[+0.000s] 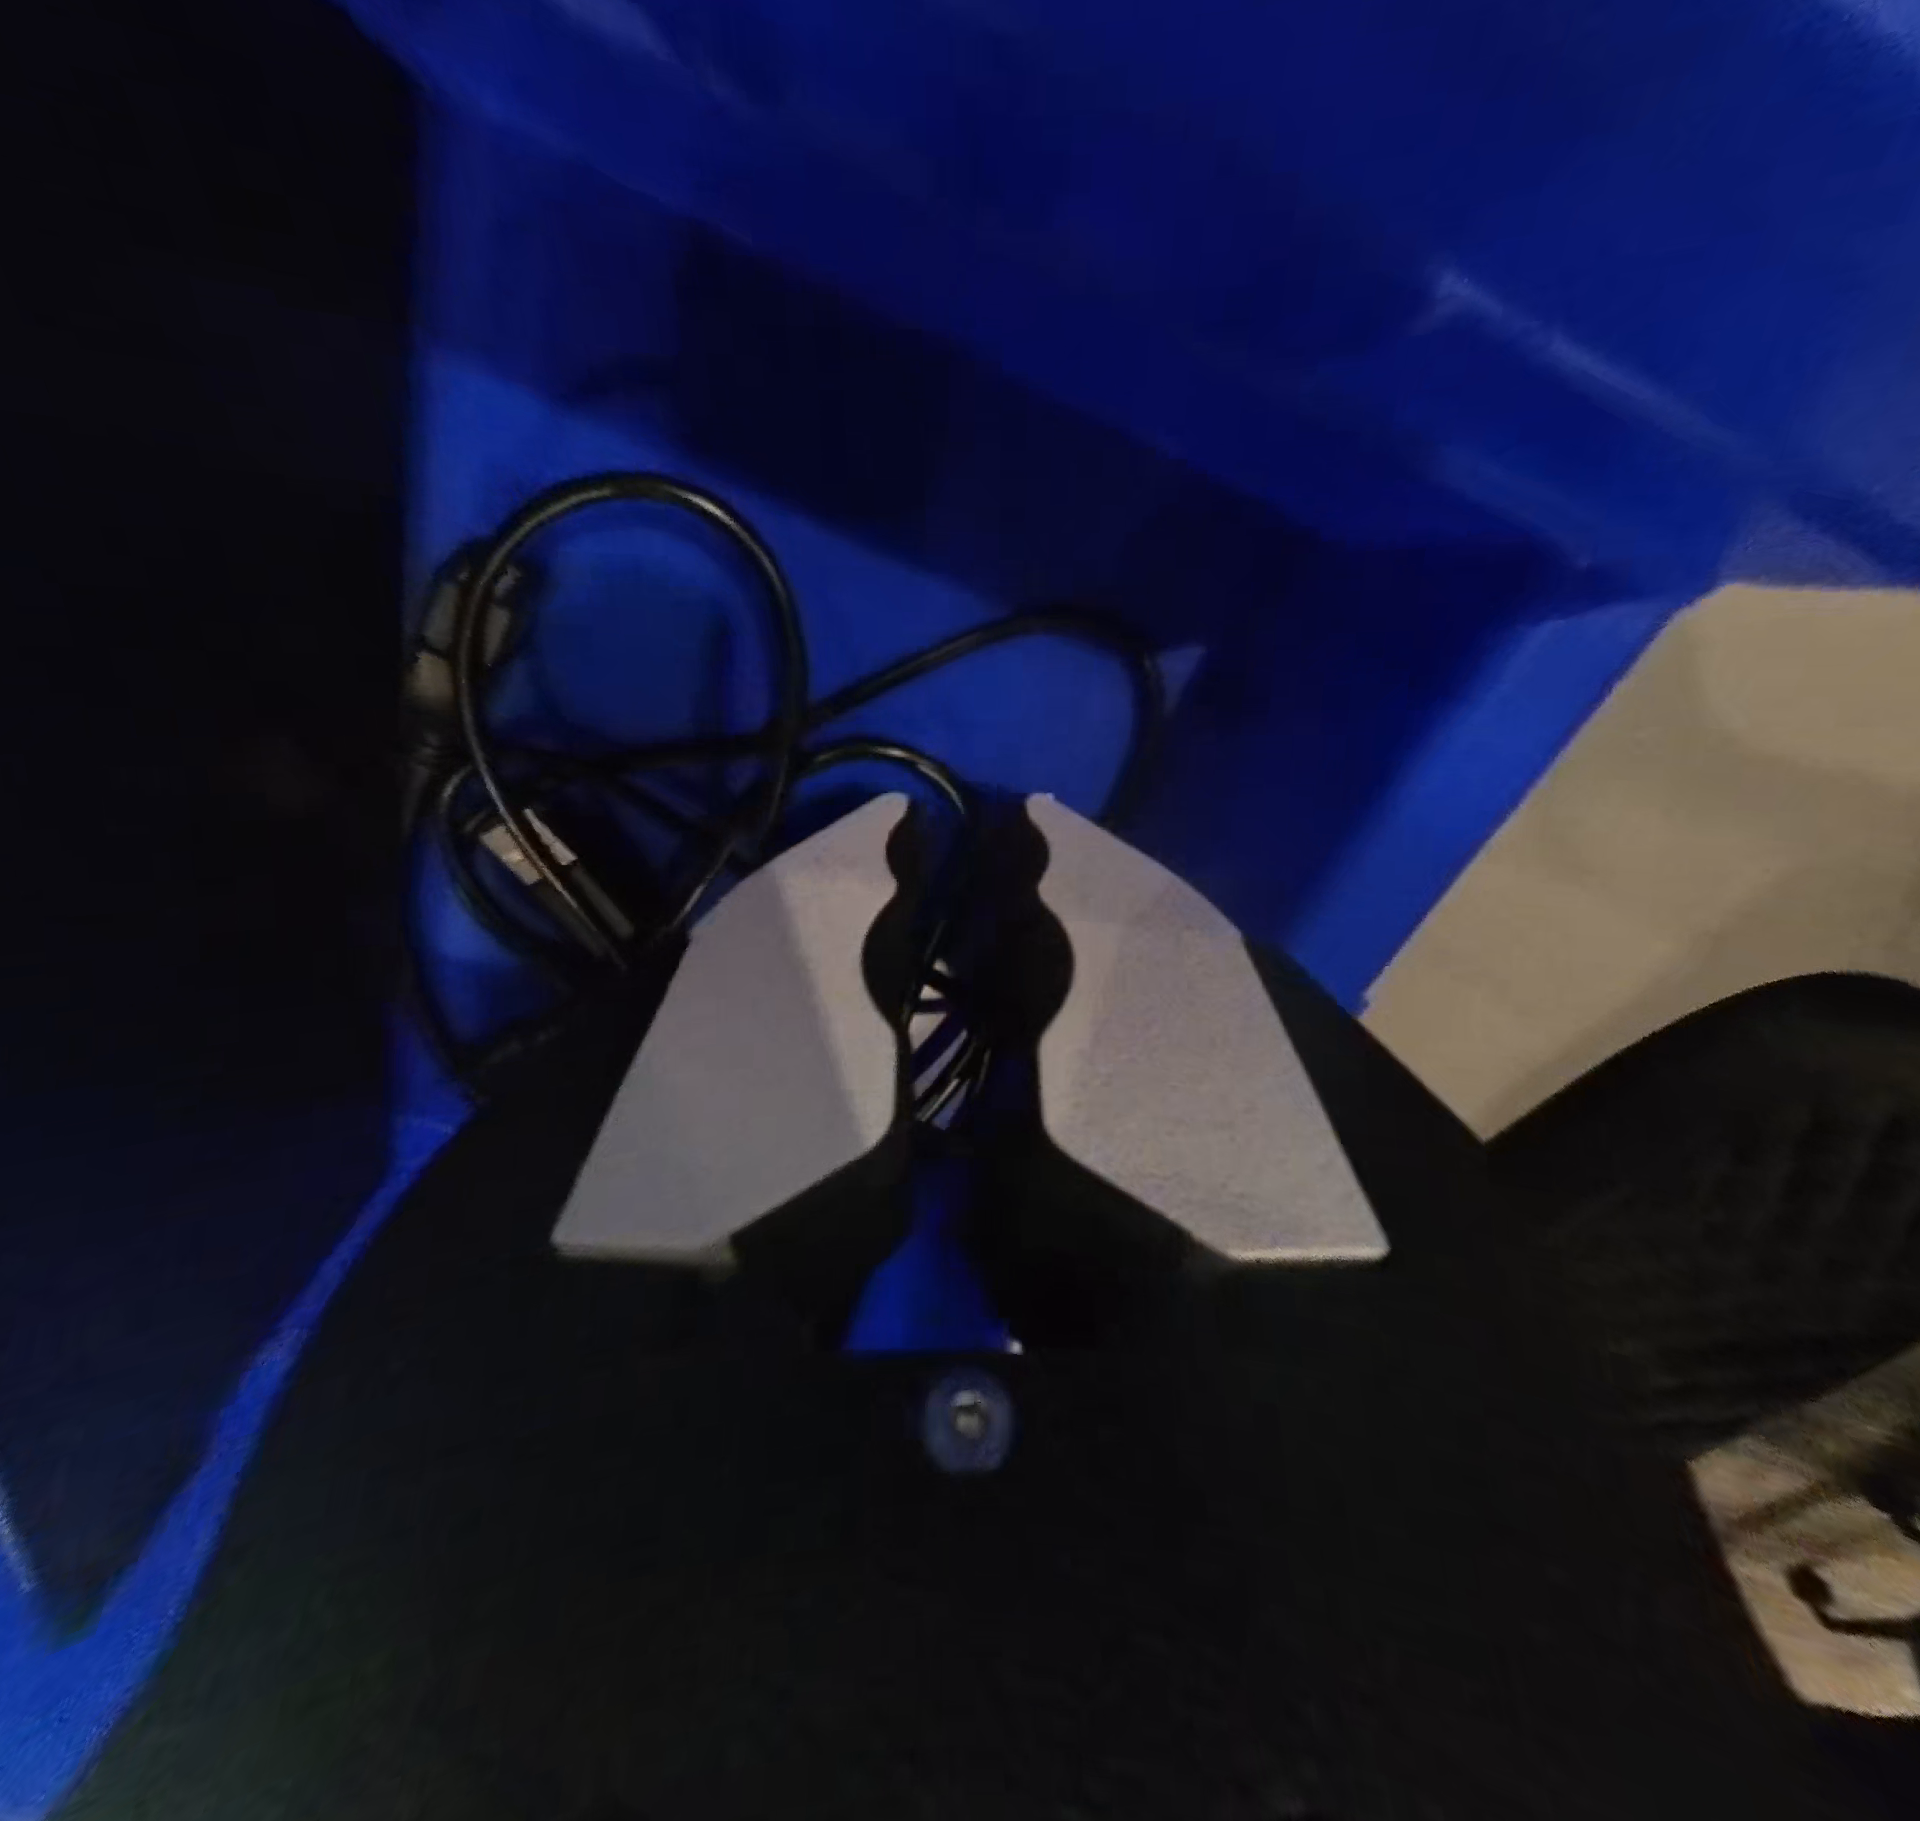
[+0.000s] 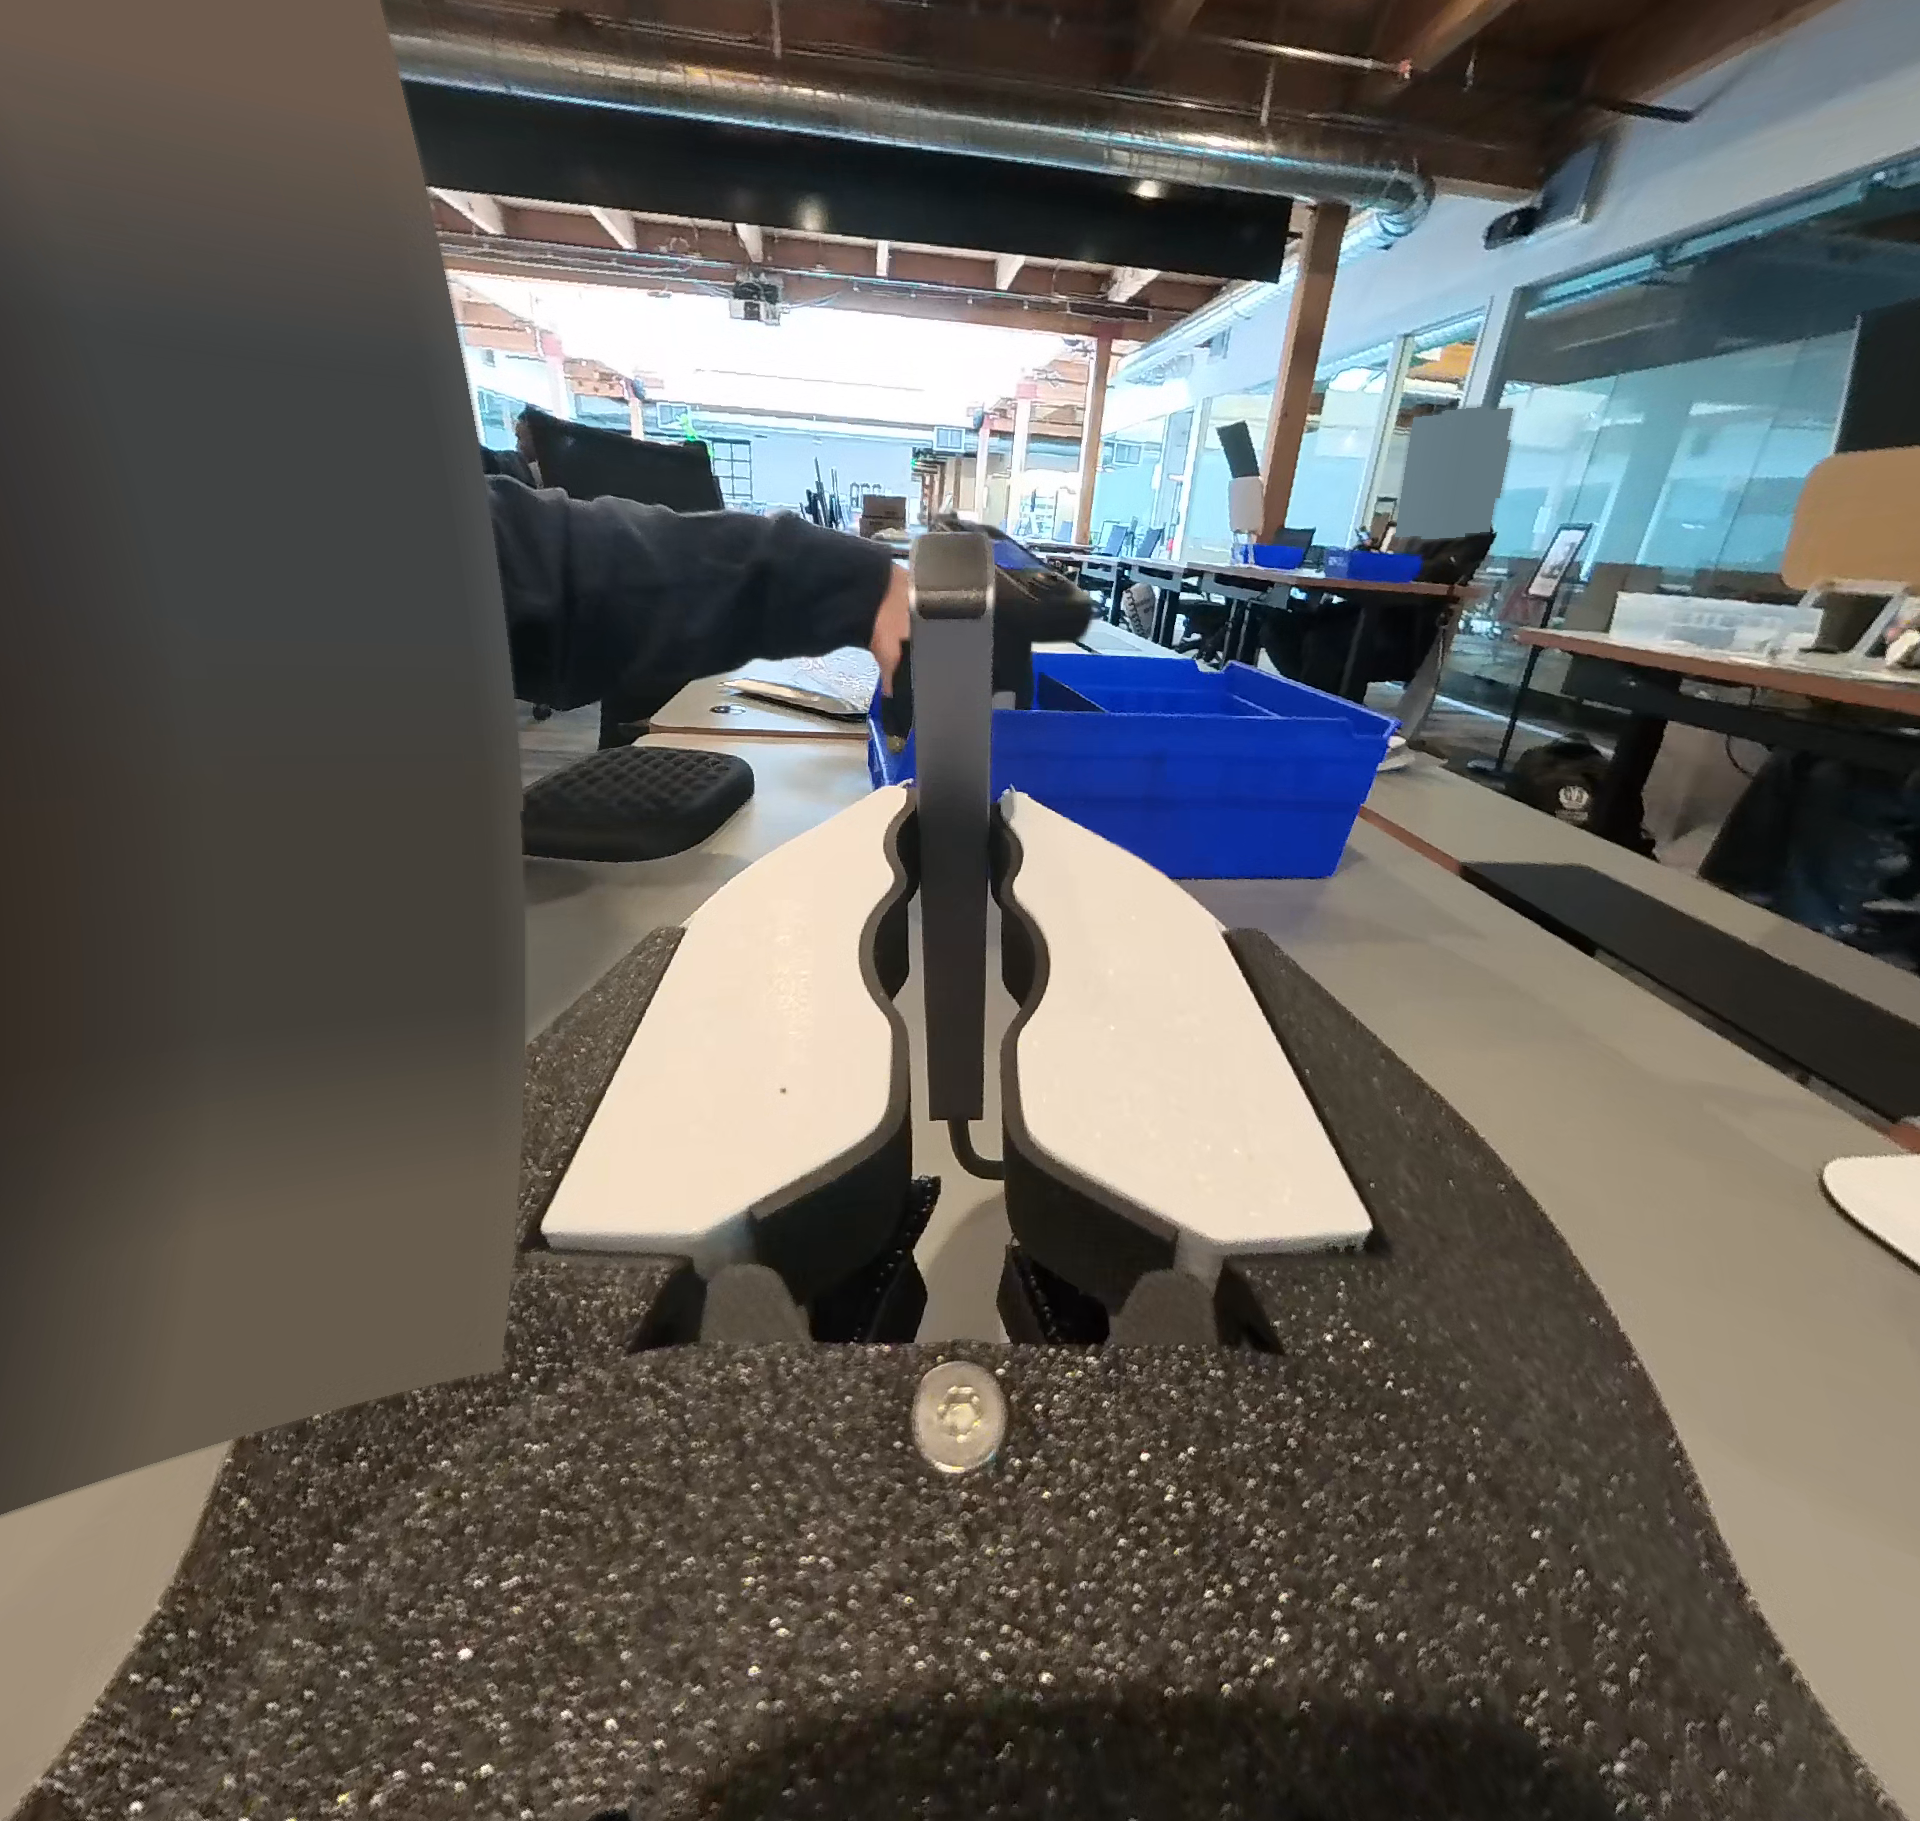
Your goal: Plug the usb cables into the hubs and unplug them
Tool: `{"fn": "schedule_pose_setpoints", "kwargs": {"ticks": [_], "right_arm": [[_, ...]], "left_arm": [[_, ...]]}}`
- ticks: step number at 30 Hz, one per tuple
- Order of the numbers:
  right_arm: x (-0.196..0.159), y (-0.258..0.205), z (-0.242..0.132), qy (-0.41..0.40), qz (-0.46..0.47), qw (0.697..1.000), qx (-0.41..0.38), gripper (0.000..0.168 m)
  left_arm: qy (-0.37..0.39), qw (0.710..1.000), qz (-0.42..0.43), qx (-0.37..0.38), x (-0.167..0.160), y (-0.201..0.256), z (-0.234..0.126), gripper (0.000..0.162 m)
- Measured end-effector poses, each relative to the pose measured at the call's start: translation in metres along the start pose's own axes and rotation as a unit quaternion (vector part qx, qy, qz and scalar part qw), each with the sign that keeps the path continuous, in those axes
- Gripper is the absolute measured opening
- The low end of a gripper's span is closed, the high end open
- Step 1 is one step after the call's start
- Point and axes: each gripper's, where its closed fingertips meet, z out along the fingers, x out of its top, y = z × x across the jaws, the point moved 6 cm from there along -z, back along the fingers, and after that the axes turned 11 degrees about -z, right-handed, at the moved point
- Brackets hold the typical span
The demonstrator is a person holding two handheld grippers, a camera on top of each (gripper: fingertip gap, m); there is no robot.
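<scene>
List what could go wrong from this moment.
1. The left gripper is shut on a black cable from a tangled bundle in the blue bin; lifting may drag the whole bundle.
2. The right gripper holds the grey hub upright by its edges; insertion force might tilt it.

The blue bin (image 2: pixel 1174 784) is showing glossy moulded plastic, the hub (image 2: pixel 951 836) is looking like matt grey metal, the right claw (image 2: pixel 954 815) is wearing smooth matt white plastic on speckled, rough black foam, and the cables (image 1: pixel 623 732) are possibly rubber-coated.
</scene>
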Motion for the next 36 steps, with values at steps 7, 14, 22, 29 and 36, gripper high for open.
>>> {"fn": "schedule_pose_setpoints", "kwargs": {"ticks": [7,14,22,29,36], "right_arm": [[0.001,0.000,0.000,-0.001,-0.003,1.000,-0.001,0.012],[0.000,-0.002,0.002,-0.008,-0.006,1.000,0.005,0.012],[0.003,-0.003,0.002,-0.005,-0.010,1.000,0.003,0.012],[0.003,-0.003,0.003,-0.008,-0.010,1.000,0.004,0.012],[0.002,-0.003,0.003,-0.009,-0.008,1.000,0.003,0.012]], "left_arm": [[-0.022,0.999,-0.003,0.034,0.009,-0.004,0.002,0.020],[-0.111,0.987,0.052,0.105,0.007,-0.006,0.003,0.004],[-0.065,0.994,0.035,0.080,0.003,-0.009,-0.033,0.003],[0.046,0.996,0.007,0.073,-0.003,-0.010,-0.101,0.003],[0.148,0.985,-0.010,0.085,-0.012,-0.017,-0.158,0.003]]}}
